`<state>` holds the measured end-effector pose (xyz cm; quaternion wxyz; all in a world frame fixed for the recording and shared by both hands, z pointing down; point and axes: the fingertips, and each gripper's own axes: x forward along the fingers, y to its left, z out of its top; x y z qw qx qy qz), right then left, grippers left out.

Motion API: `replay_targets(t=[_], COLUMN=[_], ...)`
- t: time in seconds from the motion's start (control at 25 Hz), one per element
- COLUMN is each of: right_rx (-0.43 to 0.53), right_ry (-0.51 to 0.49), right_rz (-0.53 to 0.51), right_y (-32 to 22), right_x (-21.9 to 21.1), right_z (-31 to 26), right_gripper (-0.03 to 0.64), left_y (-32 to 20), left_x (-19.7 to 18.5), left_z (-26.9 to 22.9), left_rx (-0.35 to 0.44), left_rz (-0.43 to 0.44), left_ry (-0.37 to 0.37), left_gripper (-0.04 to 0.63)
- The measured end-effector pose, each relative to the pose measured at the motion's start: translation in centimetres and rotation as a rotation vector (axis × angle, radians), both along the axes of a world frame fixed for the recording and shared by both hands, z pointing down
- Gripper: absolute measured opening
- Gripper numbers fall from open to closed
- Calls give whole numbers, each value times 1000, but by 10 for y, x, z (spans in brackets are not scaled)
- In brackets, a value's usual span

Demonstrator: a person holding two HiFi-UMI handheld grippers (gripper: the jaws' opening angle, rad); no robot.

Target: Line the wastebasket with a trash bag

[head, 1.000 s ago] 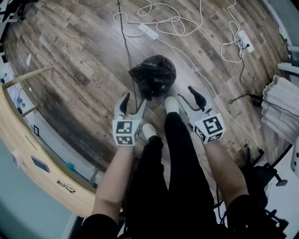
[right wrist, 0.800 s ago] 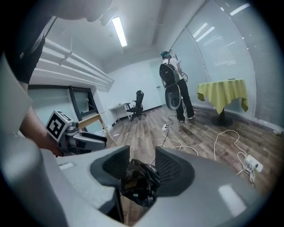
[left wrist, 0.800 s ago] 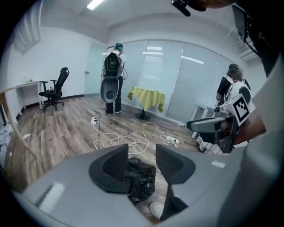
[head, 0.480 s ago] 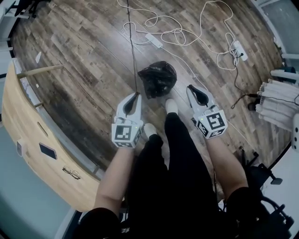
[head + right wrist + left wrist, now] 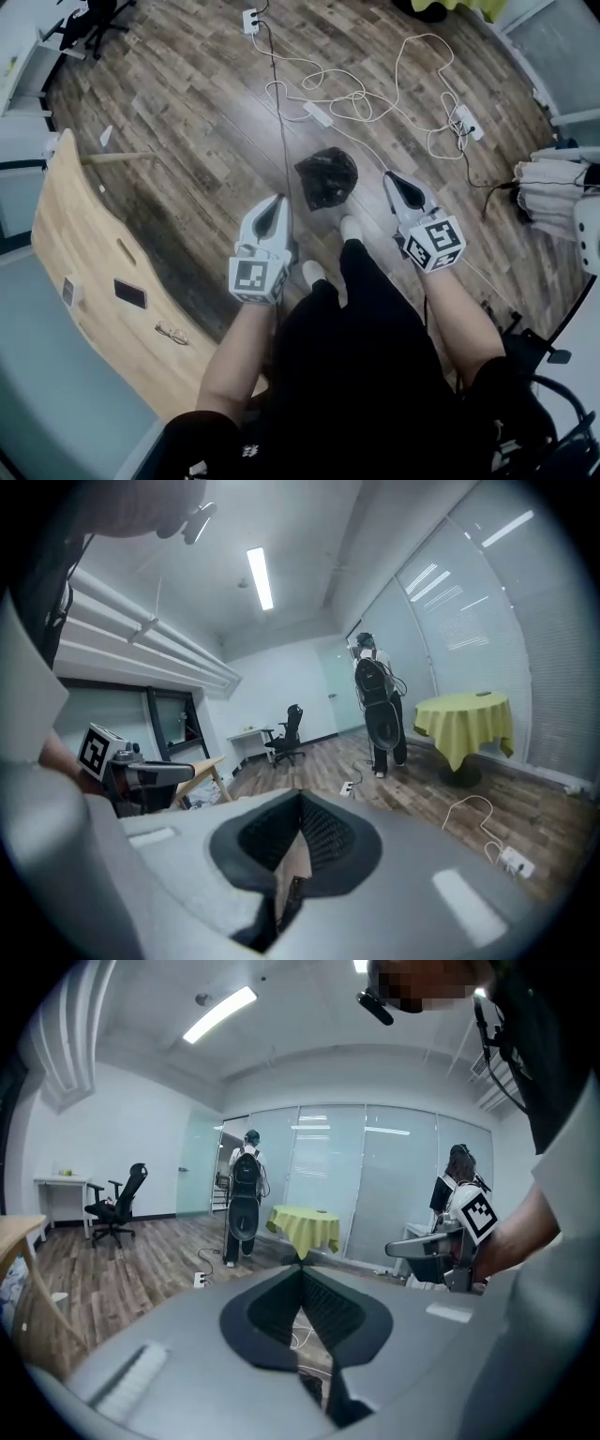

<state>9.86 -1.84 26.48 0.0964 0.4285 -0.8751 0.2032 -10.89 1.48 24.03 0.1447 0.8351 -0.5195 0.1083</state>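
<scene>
The wastebasket (image 5: 326, 177) stands on the wooden floor in the head view, draped in a crumpled black trash bag (image 5: 330, 167) that covers it. My left gripper (image 5: 276, 201) is raised well above the floor, left of the basket, shut with nothing in it. My right gripper (image 5: 394, 177) is raised to the basket's right, also shut and empty. In the left gripper view the left gripper (image 5: 300, 1266) has its dark pads pressed together, pointing across the room. The right gripper (image 5: 299, 796) looks the same in the right gripper view. The basket shows in neither gripper view.
White cables (image 5: 349, 94) and power strips (image 5: 317, 113) lie on the floor beyond the basket. A wooden table (image 5: 84, 272) with a phone and glasses stands at left. A person with a backpack (image 5: 244, 1206), a yellow-clothed table (image 5: 304, 1226) and an office chair (image 5: 116, 1206) are farther off.
Both grippers have gone from open to shut and have risen away from the bagged basket. The head view has pulled back, so the basket looks smaller and more floor shows.
</scene>
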Motion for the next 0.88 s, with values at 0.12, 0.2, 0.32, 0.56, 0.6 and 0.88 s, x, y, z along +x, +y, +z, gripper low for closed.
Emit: replay_targets(t=[0.12,0.2,0.32,0.56,0.6,0.88], right_rx=[35,60,94,121,126,171], right_ry=[-1,6,13,9,6,-12], right_rz=[2,2,-12,-25,-29,-60], right_y=[0,-2,-9,-18,-19,-21], right_x=[3,5,9,9,8,-3], right_z=[-31,-47,-69,-95,-99,-119], right_gripper=[2,2,2,2,2,2], left_y=[5,8,5,-6,-7,-6], left_x=[-1,-3,-2,9,9,3], left_z=[-43,-53,-63,-114,-120,-146], left_rx=[38,47,54,126,134,166], left_rz=[-7,-10,-17,-1,-1,-16], left_ry=[27,26,17,8,7,-33], left_gripper=[5,5,5,5,5,4])
